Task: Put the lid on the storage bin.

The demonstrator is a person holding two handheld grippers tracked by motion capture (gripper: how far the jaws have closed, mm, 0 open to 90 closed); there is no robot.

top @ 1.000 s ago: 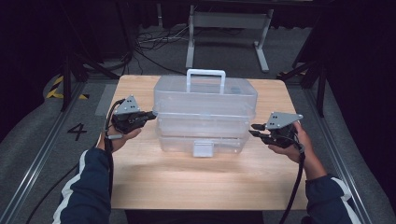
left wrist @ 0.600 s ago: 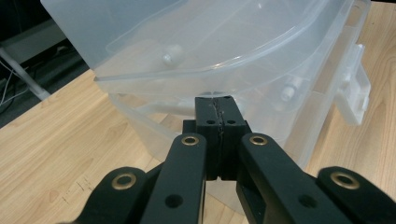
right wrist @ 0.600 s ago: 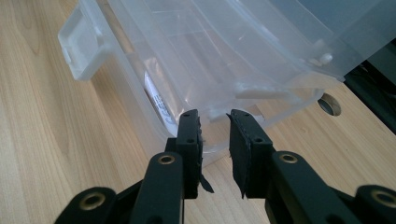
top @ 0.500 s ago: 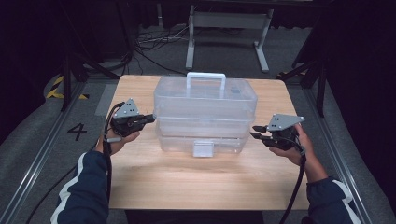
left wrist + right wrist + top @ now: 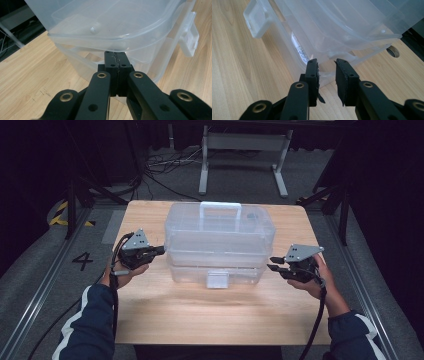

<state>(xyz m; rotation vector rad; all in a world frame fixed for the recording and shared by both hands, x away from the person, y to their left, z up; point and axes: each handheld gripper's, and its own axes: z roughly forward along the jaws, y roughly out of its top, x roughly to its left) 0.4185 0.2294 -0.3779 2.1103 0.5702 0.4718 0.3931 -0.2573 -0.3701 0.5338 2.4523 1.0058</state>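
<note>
A clear plastic storage box (image 5: 220,245) with a white handle (image 5: 220,207) and a front latch (image 5: 217,280) stands in the middle of the wooden table (image 5: 200,315). My left gripper (image 5: 161,250) is at the box's left end. Its jaws are shut, pad against pad, with nothing between them. In the left gripper view the left gripper's tips (image 5: 115,56) sit just under the box's lid rim (image 5: 100,37). My right gripper (image 5: 272,263) is at the box's right end, open. Its pads (image 5: 326,63) stand a small gap apart just short of the box's lower wall (image 5: 322,72).
A round hole (image 5: 392,51) is cut in the tabletop beyond the box's right end. Behind the table a metal stand (image 5: 242,150) and loose cables (image 5: 165,175) lie on the dark floor. A painted 4 (image 5: 82,261) marks the floor at the left.
</note>
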